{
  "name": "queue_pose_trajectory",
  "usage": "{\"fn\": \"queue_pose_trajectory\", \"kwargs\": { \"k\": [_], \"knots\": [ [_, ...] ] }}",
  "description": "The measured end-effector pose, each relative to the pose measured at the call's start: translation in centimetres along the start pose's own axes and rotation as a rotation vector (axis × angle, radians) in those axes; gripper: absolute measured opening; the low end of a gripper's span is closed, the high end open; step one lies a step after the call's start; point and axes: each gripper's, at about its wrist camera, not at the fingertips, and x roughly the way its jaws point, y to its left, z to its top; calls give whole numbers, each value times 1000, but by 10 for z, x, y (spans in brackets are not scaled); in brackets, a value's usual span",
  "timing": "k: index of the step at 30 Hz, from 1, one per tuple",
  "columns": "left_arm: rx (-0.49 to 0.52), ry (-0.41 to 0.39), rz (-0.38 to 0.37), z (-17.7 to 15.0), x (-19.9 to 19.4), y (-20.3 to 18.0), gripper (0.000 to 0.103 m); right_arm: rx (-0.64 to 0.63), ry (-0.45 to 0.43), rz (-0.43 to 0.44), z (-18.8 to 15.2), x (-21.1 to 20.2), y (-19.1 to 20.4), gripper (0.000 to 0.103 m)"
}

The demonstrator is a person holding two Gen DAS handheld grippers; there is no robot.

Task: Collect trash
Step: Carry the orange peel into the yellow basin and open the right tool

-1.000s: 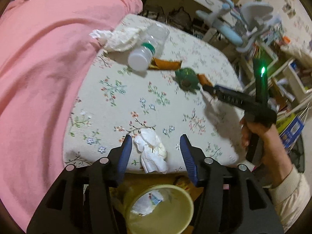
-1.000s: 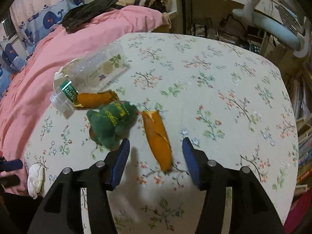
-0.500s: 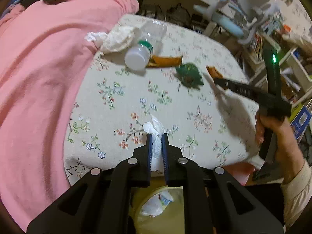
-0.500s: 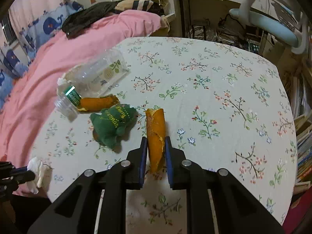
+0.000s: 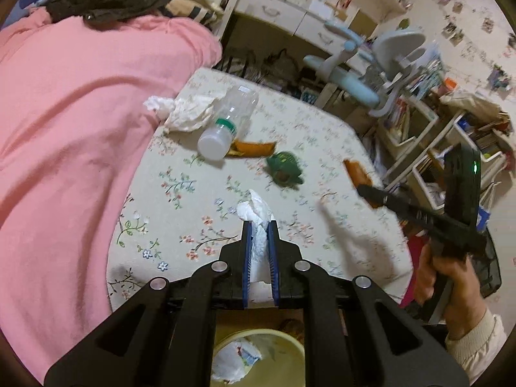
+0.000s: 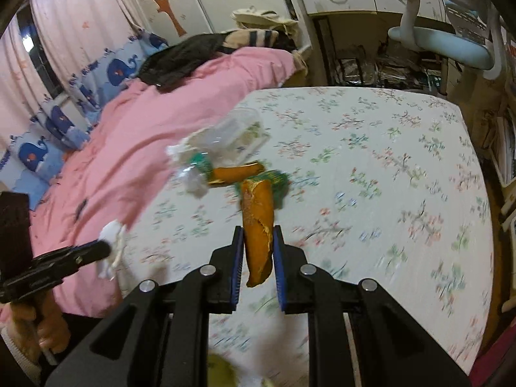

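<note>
While the left gripper [image 5: 260, 225] pinches the crumpled tissue [image 5: 256, 213] and the right gripper [image 6: 257, 235] clamps the orange peel strip [image 6: 258, 225], both pieces hang above the floral bedsheet [image 5: 180, 193], not yet over the yellow-green bin [image 5: 290, 338]. The limp tissue could slip free, or the peel could miss the rim, if either is released early. The bin, below the bed edge, already holds a crumpled white wrapper [image 5: 238, 356].
</note>
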Motion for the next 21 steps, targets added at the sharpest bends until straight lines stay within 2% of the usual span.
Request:
{"fn": "queue_pose_trajectory", "kwargs": {
  "k": [5, 9, 18, 21],
  "knots": [
    [30, -64, -52, -7, -26, -10, 10, -27, -33, 45, -32, -26, 29, 18],
    [33, -77, -80, -17, -40, -16, 10, -62, -13, 87, -63, -38, 48, 18],
    [121, -11, -125, -62, -50, -46, 10, -176, 188, 148, -138, -32, 88, 18],
    [137, 11, -119, -73, -51, -51, 10, -206, 257, 150, -154, -25, 95, 23]
  ]
}}
